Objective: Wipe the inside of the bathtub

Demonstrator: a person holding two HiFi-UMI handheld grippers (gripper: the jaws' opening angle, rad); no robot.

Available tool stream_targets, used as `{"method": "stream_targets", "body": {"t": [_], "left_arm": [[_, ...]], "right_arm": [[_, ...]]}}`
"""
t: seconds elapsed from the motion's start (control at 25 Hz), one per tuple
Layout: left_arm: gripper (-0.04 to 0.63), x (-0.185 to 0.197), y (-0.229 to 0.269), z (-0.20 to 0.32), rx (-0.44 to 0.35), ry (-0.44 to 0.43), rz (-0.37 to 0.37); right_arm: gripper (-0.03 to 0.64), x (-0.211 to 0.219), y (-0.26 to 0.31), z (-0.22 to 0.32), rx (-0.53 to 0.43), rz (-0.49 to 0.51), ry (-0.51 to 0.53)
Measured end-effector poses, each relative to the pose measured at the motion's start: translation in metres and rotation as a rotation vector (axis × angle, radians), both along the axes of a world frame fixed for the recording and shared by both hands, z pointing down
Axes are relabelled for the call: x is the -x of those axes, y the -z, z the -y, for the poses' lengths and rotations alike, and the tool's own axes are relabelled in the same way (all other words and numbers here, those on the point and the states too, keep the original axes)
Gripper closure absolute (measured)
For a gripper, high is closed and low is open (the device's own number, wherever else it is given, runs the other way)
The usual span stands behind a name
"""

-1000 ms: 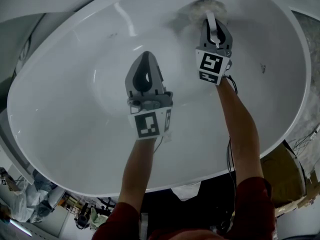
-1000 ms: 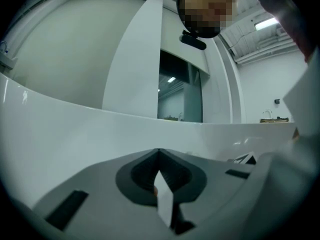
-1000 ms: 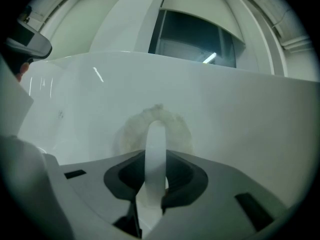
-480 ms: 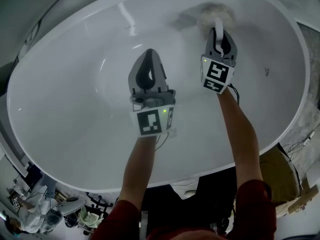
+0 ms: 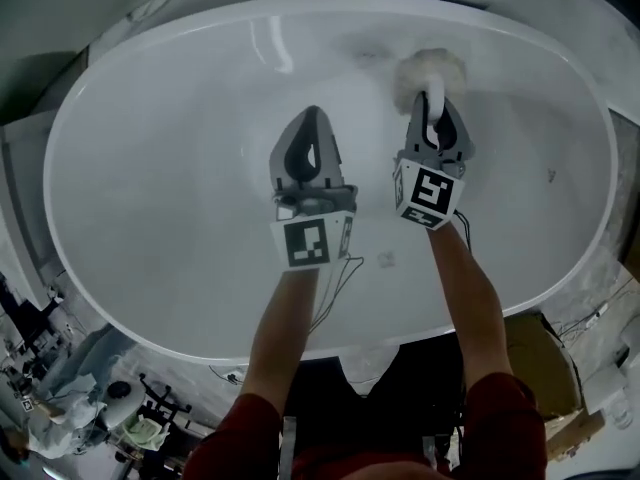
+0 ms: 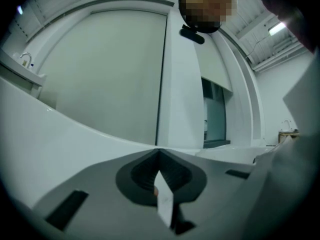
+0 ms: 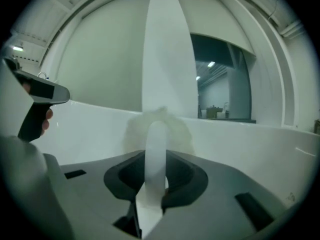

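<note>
The right gripper (image 5: 437, 118) clenched a fluffy brush (image 5: 430, 71) by its handle against the bathtub's (image 5: 150, 168) far wall for wiping, while the left gripper (image 5: 311, 118), closed and empty, hung alongside.

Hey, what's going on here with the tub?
A person leans over a white bathtub with a gripper in each hand. The right gripper is clamped on the handle of a fluffy scrubber, which sits against the far inner wall. The left gripper is shut and empty, above the basin.
</note>
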State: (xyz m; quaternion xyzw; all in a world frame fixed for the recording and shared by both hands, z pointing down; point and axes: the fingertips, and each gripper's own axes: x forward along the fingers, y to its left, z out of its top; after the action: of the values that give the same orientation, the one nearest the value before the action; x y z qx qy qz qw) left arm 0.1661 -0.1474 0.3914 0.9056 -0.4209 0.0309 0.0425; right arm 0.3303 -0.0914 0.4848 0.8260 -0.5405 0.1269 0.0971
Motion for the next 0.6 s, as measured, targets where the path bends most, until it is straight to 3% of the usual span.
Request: {"method": "stream_targets", "body": {"t": [0.36,0.6], "left_arm": [[0.58,0.187,0.045,0.082,0.004,0.206,0.047],[0.578,0.3,0.044,0.126,0.001,0.352,0.066]], "right_arm": [[0.529,0.204,0.065,0.105,-0.068,0.033,0.22],[0.529,0.328,0.076,0.178,-0.092,0.043,0.383]]}}
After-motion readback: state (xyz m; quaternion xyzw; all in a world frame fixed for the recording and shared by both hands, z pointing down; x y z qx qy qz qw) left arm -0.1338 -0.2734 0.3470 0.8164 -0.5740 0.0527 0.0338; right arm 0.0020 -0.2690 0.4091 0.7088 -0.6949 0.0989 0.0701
